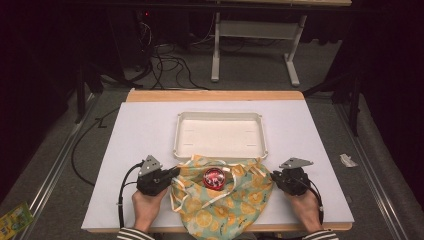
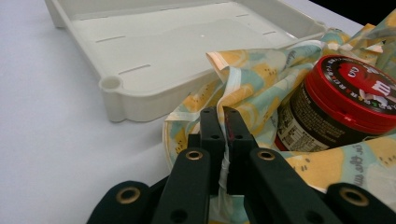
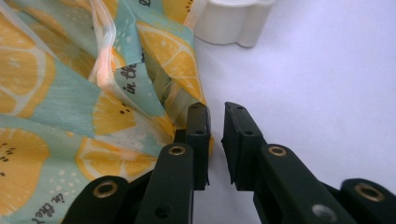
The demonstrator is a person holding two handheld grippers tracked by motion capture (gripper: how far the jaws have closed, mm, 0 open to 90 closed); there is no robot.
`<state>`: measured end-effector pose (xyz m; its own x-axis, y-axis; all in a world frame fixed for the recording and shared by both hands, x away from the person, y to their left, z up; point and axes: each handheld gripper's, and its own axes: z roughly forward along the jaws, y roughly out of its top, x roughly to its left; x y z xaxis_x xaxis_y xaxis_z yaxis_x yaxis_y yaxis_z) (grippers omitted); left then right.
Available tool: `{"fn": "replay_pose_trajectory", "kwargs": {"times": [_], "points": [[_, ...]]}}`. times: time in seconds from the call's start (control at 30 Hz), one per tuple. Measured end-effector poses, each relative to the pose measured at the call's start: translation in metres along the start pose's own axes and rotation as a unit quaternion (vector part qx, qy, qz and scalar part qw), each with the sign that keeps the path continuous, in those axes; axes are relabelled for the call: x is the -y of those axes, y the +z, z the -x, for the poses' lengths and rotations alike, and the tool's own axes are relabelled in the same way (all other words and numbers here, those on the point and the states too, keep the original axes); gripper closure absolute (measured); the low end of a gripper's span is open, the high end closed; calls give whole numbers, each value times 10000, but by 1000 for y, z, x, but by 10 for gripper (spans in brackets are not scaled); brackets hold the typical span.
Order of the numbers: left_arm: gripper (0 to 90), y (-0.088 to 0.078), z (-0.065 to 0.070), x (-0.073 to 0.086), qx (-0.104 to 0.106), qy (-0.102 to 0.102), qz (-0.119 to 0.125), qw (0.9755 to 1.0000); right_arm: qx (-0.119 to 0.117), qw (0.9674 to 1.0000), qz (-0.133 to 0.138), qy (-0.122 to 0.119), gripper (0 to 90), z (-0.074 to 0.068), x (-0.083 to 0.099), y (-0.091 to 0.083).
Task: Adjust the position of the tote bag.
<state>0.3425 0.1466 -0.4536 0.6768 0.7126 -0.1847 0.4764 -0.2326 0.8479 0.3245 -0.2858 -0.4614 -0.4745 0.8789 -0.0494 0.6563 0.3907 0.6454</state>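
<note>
Lemon-print cloth bag (image 1: 222,200) spread on the counter (image 1: 140,135) between both tongs, jar (image 1: 214,178) in its mouth; left tongs (image 2: 223,122) clenched on the bag's left edge, right tongs (image 3: 215,122) slightly parted just right of its right edge, gripping nothing

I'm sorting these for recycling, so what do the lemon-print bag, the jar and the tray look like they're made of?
Lemon-print bag: soft woven cloth, matte, creased.
Jar: glossy red lid, probably plastic; dark body, glass or plastic, unclear.
Tray: rigid cream plastic, moulded corners, slight sheen.

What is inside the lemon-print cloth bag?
A jar with a red lid stands inside the bag. The cloth covers the jar's base, and anything below it.
</note>
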Motion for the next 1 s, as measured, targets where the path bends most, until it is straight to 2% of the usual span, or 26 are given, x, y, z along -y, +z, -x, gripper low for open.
{"fn": "replay_pose_trajectory", "kwargs": {"times": [0.13, 0.17, 0.2, 0.43, 0.5, 0.57, 0.73, 0.77, 0.8, 0.83, 0.87, 0.9, 0.93, 0.97, 1.0], "points": [[892, -1, 3, 0, 85, 25, 35, 10000, -154, 9994, 311, -84, 729, -6, -4, -13], [892, -2, 3, 0, 113, 12, 60, 9999, -154, 9994, 311, -84, 729, -6, -4, -13], [892, -1, 3, -1, 137, -11, 81, 9999, -173, 9987, 442, -180, 704, -11, -11, -21], [892, -2, 6, -1, 220, -29, 148, 9996, -267, 9969, 662, -319, 661, -24, -29, -34], [892, -3, 7, -1, 245, -36, 150, 9996, -372, 9959, 752, -341, 655, -29, -35, -35], [892, -3, 7, -1, 265, -43, 139, 9995, -503, 9956, 684, -392, 640, -38, -42, -30], [889, -4, 8, -1, 268, -26, 151, 9995, -670, 9954, 500, -467, 623, -46, -47, -17], [887, -4, 8, -1, 273, -19, 150, 9995, -731, 9955, 371, -468, 646, -48, -47, -10], [887, -4, 9, -1, 279, -8, 145, 9995, -731, 9955, 371, -468, 646, -48, -47, -10], [883, -4, 9, -1, 285, 1, 135, 9995, -844, 9951, 229, -464, 716, -47, -44, -4], [880, -4, 10, 0, 291, 5, 120, 9995, -860, 9951, 179, -462, 754, -47, -43, -2], [878, -4, 10, 0, 291, 5, 120, 9995, -860, 9951, 179, -462, 754, -47, -43, -2], [878, -4, 10, 0, 286, -10, 125, 9995, -898, 9948, 147, -458, 807, -47, -42, -1], [878, -4, 11, 0, 296, -9, 111, 9995, -949, 9942, 109, -491, 898, -47, -37, -1], [880, -4, 11, 0, 296, -9, 111, 9995, -944, 9942, 113, -509, 900, -46, -36, -2]]}}
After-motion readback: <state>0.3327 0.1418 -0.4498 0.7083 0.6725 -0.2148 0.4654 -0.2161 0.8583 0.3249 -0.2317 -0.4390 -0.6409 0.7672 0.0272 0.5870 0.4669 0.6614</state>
